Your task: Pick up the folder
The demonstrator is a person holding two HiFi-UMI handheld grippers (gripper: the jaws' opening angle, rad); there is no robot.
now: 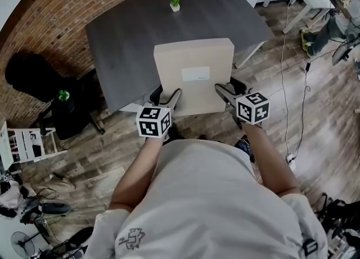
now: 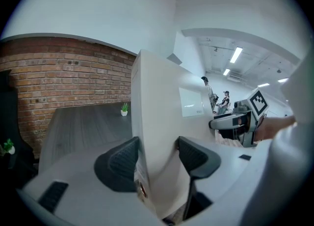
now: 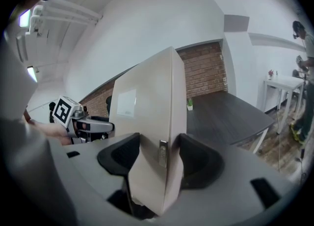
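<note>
We've got the thick beige cardboard box folder (image 1: pixel 194 75) held between both tools, hanging over the near edge of the dark grey wood-grain table (image 1: pixel 129 44) with its white label facing up, and it looks clear of the tabletop. The left gripper (image 1: pixel 167 99) is clamped on the near left corner; in the left gripper view its two dark pads press either side of the folder's edge. The right gripper (image 1: pixel 229 93) bites the near right corner the same way, jaws spread wide round the full thickness, just by a small metal clasp (image 3: pixel 162 152). We judge this folder stiff and boxy, so it shouldn't sag between the two grips, but the smooth card face could slide on the pads if the load tips away from us. Whether it's full or empty we can't tell, so we'd treat it as moderately heavy. Taking it at both near corners, edge deep in the jaws, looks the right hold. The little green potted plant (image 1: pixel 175 3) sits well apart at the far side.
</note>
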